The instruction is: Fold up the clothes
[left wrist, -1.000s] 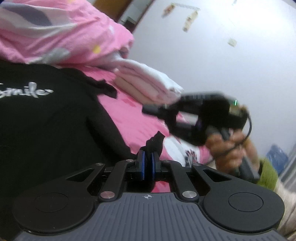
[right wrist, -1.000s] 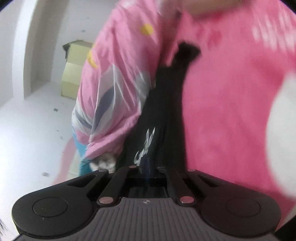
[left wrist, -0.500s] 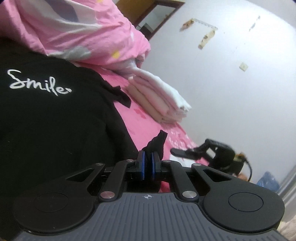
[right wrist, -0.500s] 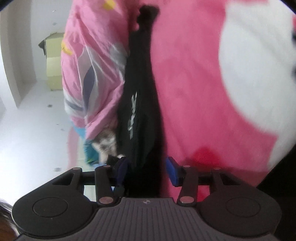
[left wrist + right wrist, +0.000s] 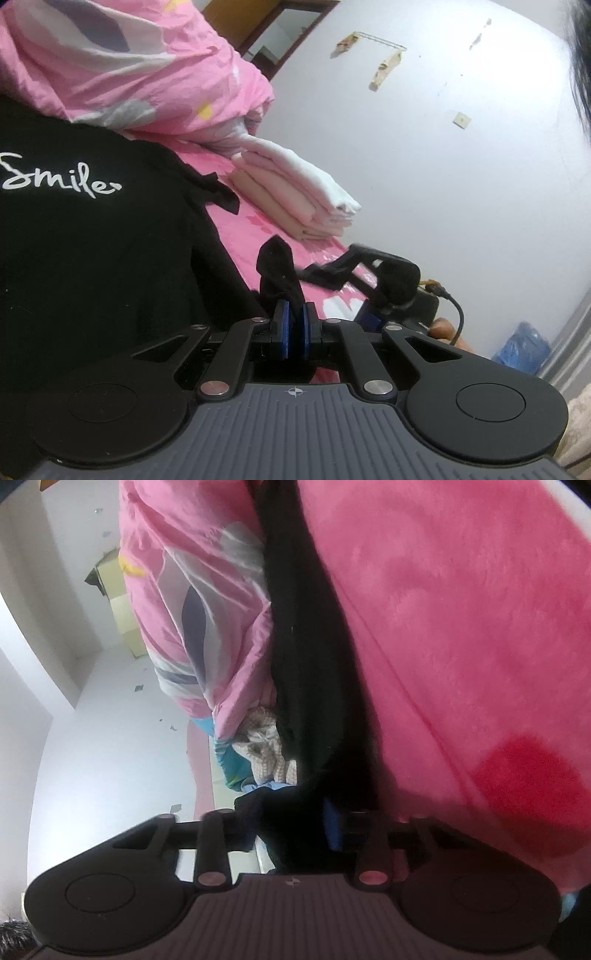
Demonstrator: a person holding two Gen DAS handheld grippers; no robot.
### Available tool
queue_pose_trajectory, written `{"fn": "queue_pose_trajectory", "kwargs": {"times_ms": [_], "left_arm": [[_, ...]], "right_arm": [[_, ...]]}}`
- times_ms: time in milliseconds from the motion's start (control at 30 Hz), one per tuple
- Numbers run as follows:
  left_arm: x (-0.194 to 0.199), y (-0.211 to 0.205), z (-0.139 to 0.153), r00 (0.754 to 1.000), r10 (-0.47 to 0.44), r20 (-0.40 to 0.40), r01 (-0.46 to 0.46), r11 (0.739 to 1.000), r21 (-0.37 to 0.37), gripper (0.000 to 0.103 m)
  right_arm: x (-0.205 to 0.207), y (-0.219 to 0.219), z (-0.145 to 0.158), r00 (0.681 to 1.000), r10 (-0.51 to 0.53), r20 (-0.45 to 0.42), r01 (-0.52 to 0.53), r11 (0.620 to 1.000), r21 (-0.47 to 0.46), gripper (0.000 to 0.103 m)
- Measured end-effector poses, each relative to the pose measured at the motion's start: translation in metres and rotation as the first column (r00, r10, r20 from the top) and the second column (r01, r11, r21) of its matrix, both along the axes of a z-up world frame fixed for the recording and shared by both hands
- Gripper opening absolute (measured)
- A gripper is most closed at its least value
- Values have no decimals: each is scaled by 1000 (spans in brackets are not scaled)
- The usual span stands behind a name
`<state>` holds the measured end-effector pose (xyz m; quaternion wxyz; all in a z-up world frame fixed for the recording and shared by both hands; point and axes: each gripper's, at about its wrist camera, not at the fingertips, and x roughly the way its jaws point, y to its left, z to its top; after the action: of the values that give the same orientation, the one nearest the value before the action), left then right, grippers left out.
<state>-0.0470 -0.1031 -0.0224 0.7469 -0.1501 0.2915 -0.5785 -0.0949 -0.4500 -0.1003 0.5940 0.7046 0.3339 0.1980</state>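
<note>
A pink bed (image 5: 258, 229) carries everything here. Across most of it a black garment (image 5: 92, 258) with white lettering is spread, with a rumpled pink quilt (image 5: 129, 66) heaped along the far edge and a stack of folded pale cloths (image 5: 306, 199) set near the wall-side edge, apart from the garment.

The step in hand is judged to be the gathering of two points on the garment's near hem for a fold.

A tuft of black cloth is pinched tight in the left gripper (image 5: 294, 325), whose blue pads are all but closed on it.

The right gripper (image 5: 295, 823) is seen low over the bed's near edge, further along the same hem. Its jaws have just been closing, and a bunch of black cloth lies between them; one blue pad is seen against the fabric, the other is hidden, so whether a firm hold is made cannot be told.

Next, the right grip would need to be confirmed, then both hem points lifted together and carried across towards the lettering, the edge being kept taut and level.
</note>
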Motion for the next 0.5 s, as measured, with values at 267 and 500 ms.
{"fn": "queue_pose_trajectory", "kwargs": {"times_ms": [267,500], "left_arm": [[-3,-22,-12,997,-48,-53,49,998,33,8],[-17,-14,-17,994,-97,-46,100,993,61,25]], "right_arm": [[-15,-10,49,992,-29,122,68,941,-332,5],[-48,-36,76,974,-113,199,203,826,-525,4]]}}
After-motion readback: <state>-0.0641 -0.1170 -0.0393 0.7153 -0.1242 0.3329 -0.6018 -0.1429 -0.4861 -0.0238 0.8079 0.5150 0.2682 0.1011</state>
